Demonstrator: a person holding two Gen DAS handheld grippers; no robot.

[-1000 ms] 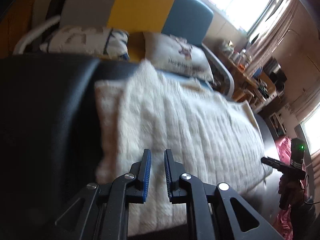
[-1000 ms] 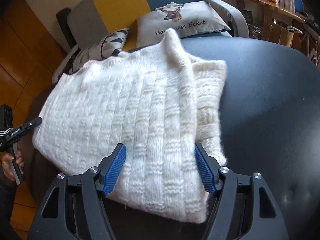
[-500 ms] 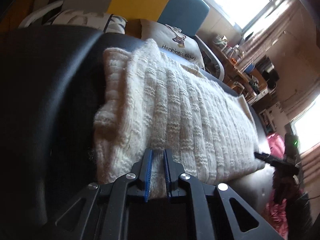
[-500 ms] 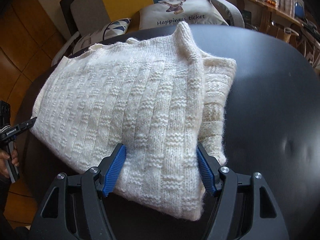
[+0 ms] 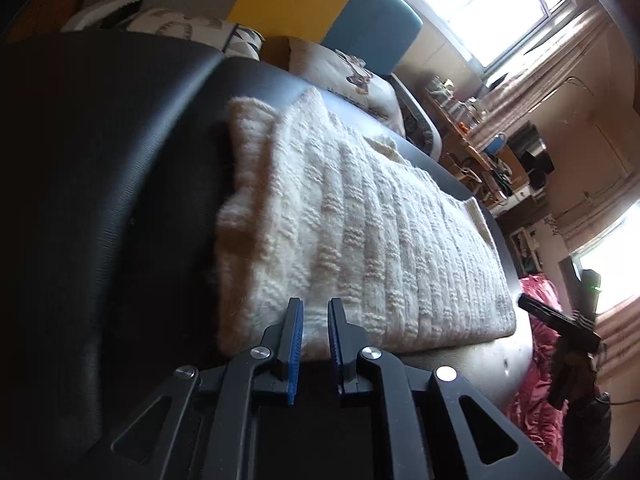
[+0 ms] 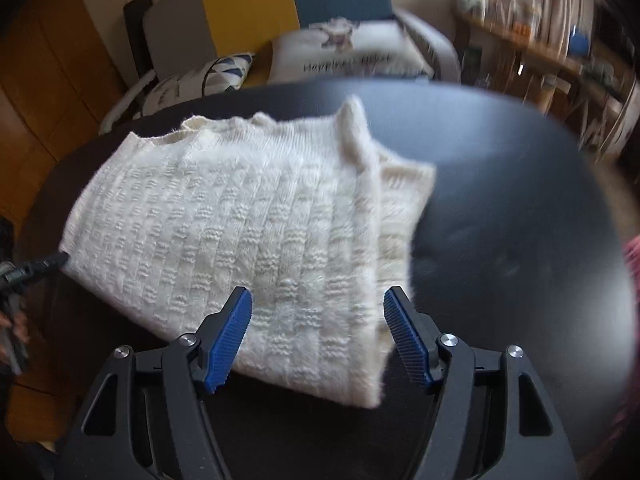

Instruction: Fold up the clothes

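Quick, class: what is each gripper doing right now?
Left gripper: fingers nearly together, narrow gap visible, holding nothing.
Right gripper: open wide over the folded cream knitted sweater, holding nothing.

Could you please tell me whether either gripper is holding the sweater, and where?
Neither: the left gripper is narrowly open and the right gripper wide open, both empty above the sweater.

Folded sweater on the table, a gripper at each side

The sweater (image 6: pixel 240 236) lies on the table (image 6: pixel 500 208). The right gripper (image 6: pixel 318 320) is before its near edge, the left gripper (image 5: pixel 314 328) at its left end. Behind the table stands a sofa (image 6: pixel 248 12) with cushions (image 6: pixel 352 52).
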